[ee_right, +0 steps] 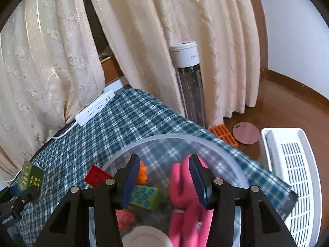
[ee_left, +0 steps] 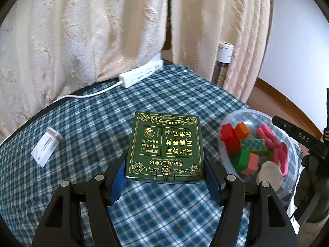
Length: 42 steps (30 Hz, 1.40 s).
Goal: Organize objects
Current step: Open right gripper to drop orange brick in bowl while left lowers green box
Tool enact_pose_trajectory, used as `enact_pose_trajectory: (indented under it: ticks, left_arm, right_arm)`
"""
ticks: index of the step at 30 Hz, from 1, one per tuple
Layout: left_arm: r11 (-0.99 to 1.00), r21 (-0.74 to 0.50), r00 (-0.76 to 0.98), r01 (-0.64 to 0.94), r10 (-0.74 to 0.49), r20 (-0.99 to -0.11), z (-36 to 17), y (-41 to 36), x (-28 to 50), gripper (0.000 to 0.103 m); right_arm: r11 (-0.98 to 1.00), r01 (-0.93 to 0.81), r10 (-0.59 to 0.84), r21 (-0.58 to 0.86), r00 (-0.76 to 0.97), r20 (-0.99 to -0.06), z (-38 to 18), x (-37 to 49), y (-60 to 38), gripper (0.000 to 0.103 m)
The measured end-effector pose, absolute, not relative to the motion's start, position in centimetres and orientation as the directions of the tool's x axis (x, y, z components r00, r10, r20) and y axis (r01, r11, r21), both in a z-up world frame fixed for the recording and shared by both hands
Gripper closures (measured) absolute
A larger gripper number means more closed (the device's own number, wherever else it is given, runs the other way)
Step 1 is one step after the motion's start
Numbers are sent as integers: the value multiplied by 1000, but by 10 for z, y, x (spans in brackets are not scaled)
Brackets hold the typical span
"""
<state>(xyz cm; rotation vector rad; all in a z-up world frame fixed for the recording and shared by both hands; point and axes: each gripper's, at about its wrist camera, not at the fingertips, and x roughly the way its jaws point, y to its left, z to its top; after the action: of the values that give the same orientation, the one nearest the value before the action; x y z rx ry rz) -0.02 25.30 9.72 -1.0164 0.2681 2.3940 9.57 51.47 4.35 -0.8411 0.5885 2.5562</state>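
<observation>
A green box (ee_left: 166, 147) is held between the blue pads of the left gripper (ee_left: 165, 171), which are pressed on its two sides near the lower edge. Gold Chinese characters are printed on its lid, turned upside down in the left wrist view; a small line of Latin letters is also there, but it is too fine to be read. The box is seen above a blue and white checked cloth (ee_left: 92, 113).

Just to the right of the box a clear plastic bowl (ee_left: 242, 117) is placed, filled with coloured blocks (ee_left: 236, 138) in red, orange and green, and with pink pieces (ee_right: 185, 185).

The right gripper (ee_right: 162, 180) is held over this bowl with its fingers spread apart. Nothing is pinched between them; one pink piece lies just beside the right finger. On its black body, seen from the left wrist, the letters "DAS" can be read.

A small white box (ee_left: 46, 147) with blue print, not legible, lies on the cloth to the left. A white power strip (ee_left: 141, 73) is placed at the far edge, below cream curtains (ee_left: 82, 30).
</observation>
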Motion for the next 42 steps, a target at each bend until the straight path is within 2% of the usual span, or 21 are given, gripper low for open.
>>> enact_pose_trajectory:
  ticks: [12, 29, 42]
  left_arm:
    - [-757, -18, -520, -654, 467, -715, 101, 318, 17, 35]
    - [-643, 14, -457, -766, 529, -715, 104, 401, 36, 35]
    - [-602, -37, -389, -798, 561, -731, 92, 441, 25, 34]
  right_arm:
    - [-819, -506, 281, 270, -764, -580, 47, 136, 532, 50]
    - [-781, -535, 280, 323, -761, -585, 32, 156, 561, 50]
    - [-750, -576, 319, 325, -745, -586, 29, 165, 576, 50]
